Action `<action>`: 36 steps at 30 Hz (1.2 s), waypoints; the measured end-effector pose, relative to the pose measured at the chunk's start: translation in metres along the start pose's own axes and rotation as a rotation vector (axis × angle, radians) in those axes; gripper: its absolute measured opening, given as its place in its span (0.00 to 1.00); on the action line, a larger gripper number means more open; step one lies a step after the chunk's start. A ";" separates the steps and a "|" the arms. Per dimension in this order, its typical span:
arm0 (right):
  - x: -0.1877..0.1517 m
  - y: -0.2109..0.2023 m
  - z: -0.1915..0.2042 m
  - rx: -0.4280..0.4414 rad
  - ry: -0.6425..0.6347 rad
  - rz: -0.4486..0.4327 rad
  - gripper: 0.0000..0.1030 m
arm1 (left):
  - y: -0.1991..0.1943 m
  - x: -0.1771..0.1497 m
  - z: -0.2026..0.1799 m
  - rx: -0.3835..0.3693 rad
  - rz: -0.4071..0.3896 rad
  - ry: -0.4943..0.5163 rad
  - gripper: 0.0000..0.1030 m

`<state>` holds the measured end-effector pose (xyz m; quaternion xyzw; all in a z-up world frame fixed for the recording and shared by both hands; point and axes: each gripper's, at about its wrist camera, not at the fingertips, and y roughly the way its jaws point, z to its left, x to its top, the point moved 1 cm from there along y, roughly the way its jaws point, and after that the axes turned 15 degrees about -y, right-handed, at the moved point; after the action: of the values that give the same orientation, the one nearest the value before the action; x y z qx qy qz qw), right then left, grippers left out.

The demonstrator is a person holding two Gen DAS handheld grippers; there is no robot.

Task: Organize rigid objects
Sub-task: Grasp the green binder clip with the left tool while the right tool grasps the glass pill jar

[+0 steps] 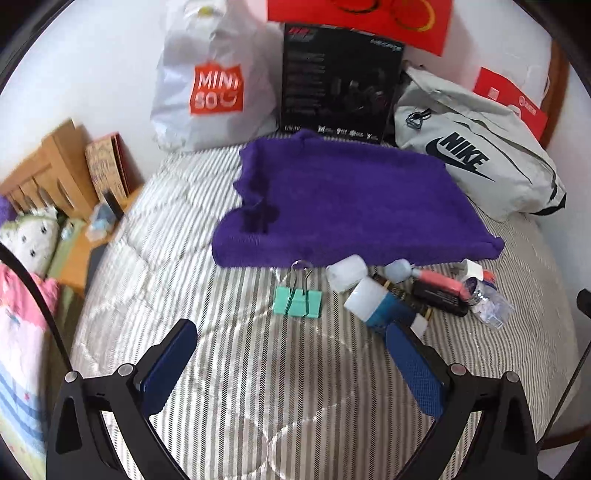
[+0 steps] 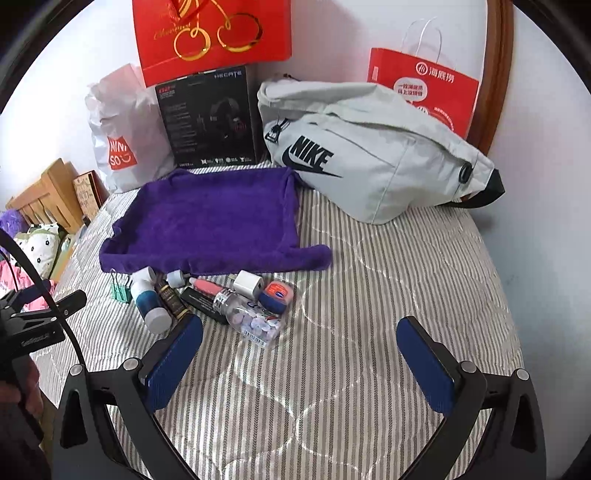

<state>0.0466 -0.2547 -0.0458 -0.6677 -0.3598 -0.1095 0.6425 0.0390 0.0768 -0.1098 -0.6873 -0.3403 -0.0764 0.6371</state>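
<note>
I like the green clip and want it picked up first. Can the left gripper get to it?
Probably yes. The left gripper is open and the green binder clip lies right ahead of it on the striped bedspread, apart from the white-capped bottle, with nothing between.

Setting: a bedroom in a home. We note a bed with striped quilted bedding [image 2: 369, 295], a wooden headboard [image 1: 48, 173], a plush toy [image 1: 29, 236], a Miniso shopping bag [image 1: 214, 85], a Nike bag [image 2: 369, 155] and red gift bags [image 2: 210, 33] against the white wall.
</note>
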 end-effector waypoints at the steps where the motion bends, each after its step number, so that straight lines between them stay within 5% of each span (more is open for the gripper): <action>1: 0.000 0.003 0.000 -0.005 -0.003 0.007 1.00 | 0.006 -0.001 0.004 -0.008 0.006 -0.006 1.00; 10: -0.009 0.044 0.001 -0.001 -0.024 0.102 1.00 | 0.058 -0.001 0.009 0.011 0.038 0.011 0.99; 17: -0.021 0.063 -0.005 0.058 -0.004 0.090 1.00 | 0.085 -0.003 0.002 -0.007 0.042 0.031 0.95; 23: -0.027 0.085 -0.014 0.039 -0.016 0.133 0.96 | 0.092 -0.001 0.001 0.002 0.013 0.037 0.75; 26: -0.025 0.093 -0.016 0.066 -0.012 0.134 0.95 | 0.088 -0.003 -0.001 -0.011 -0.004 0.056 0.45; 28: -0.022 0.097 -0.017 0.088 -0.002 0.122 0.94 | 0.086 -0.004 -0.002 -0.015 -0.004 0.063 0.38; 36: 0.001 0.124 -0.012 0.115 0.004 0.132 0.78 | 0.082 -0.007 -0.004 -0.005 -0.015 0.065 0.38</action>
<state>0.1277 -0.2556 -0.1400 -0.6517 -0.3193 -0.0474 0.6864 0.0815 0.0743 -0.1808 -0.6833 -0.3245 -0.1043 0.6457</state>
